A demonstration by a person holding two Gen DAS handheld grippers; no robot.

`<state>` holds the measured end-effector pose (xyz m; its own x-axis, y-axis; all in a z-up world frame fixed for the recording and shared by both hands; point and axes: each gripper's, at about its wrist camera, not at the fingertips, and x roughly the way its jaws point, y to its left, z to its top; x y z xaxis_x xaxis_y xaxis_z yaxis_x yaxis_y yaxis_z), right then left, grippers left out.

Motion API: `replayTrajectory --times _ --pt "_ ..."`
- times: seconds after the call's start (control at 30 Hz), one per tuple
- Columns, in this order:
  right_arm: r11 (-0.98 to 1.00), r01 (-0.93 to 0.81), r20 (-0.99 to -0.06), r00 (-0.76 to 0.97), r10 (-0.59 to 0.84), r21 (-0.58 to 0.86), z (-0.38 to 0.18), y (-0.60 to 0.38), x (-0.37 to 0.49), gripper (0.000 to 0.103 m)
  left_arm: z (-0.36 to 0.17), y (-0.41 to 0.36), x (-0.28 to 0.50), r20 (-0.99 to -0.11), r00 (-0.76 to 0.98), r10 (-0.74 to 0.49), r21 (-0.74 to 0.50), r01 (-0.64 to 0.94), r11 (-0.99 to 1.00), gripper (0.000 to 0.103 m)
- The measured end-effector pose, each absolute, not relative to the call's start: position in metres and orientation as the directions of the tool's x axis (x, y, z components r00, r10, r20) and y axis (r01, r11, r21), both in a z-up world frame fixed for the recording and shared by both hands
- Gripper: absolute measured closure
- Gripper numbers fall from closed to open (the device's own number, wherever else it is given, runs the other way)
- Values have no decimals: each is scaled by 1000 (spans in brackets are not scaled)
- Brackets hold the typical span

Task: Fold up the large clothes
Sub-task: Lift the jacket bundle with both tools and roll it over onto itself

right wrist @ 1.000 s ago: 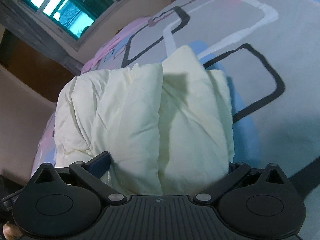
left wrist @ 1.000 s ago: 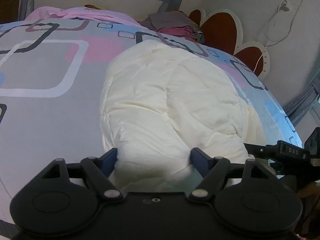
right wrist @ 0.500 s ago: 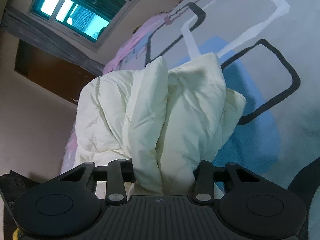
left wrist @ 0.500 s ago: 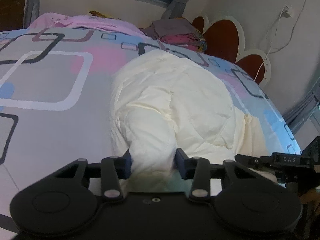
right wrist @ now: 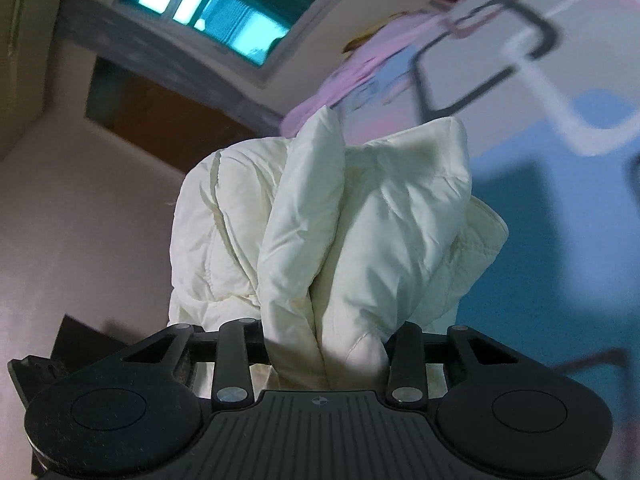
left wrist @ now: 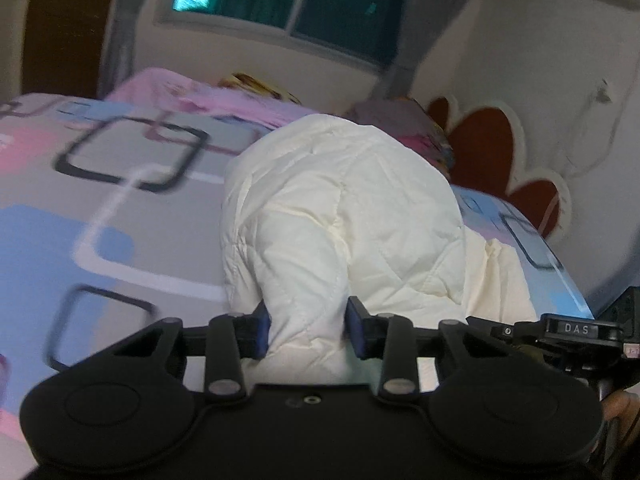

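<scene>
Room: a bedroom with a dark window (left wrist: 296, 8) on the far wall and a red heart-shaped headboard (left wrist: 486, 146) to the right of the garment.
Surface: a bed under a grey, pink and blue bedspread with square outlines (left wrist: 92, 200).
Garment: a cream quilted puffer jacket (left wrist: 340, 208), bunched on the bedspread, its near end raised off it.
Left gripper (left wrist: 307, 332): clenched on a thick fold of the jacket, jaws closing a little further.
Right gripper (right wrist: 326, 344): clamped on two bunched folds at the jacket's other near corner.
Change: a second ago both sets of jaws stood wide around flat padding; now both have pinched it and lifted.
Meaning: the grasp looks secure, so carrying this edge over toward the jacket's far end seems next.
</scene>
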<state>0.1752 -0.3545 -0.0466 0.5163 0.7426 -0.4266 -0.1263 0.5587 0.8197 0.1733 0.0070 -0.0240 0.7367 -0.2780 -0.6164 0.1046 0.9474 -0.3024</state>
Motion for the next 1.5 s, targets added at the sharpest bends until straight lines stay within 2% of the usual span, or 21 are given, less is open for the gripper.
replayTrajectory --times 0.23,0.47,0.63,0.7,0.83,0.9,1.0,1.13,1.33,1.5 --pt "530 -185 -395 480 784 827 -43 -216 217 66 -13 130 185 -581 787 -207 -290 38 956 67" --pt "532 -171 -406 470 784 829 -56 -65 260 67 -18 263 226 -590 790 -169 -262 10 965 67" --pt "548 -182 -422 460 781 816 -70 2 297 67 -27 319 255 -589 797 -135 -225 -2 974 67" --pt "553 -166 -433 458 777 816 -83 16 299 66 -36 331 267 -590 797 -128 -218 -5 976 67" --pt "581 -107 -477 462 748 807 -106 26 306 66 -65 334 282 -608 788 -99 -120 31 992 64" --pt "612 -71 -514 473 716 788 -119 23 307 56 -75 334 279 -606 790 -91 -61 68 996 61" --pt "645 -67 -545 473 693 762 -128 21 302 48 -86 330 273 -602 792 -96 -21 104 994 59" --pt "642 -13 -564 464 683 767 -126 18 292 47 -90 335 265 -606 786 -119 -33 125 992 57" --pt "612 34 -546 492 678 790 -103 14 282 47 -74 364 269 -625 766 -152 -119 99 988 57" --pt "720 11 -630 495 599 694 -118 32 284 47 -86 353 267 -626 771 -120 5 158 987 56"
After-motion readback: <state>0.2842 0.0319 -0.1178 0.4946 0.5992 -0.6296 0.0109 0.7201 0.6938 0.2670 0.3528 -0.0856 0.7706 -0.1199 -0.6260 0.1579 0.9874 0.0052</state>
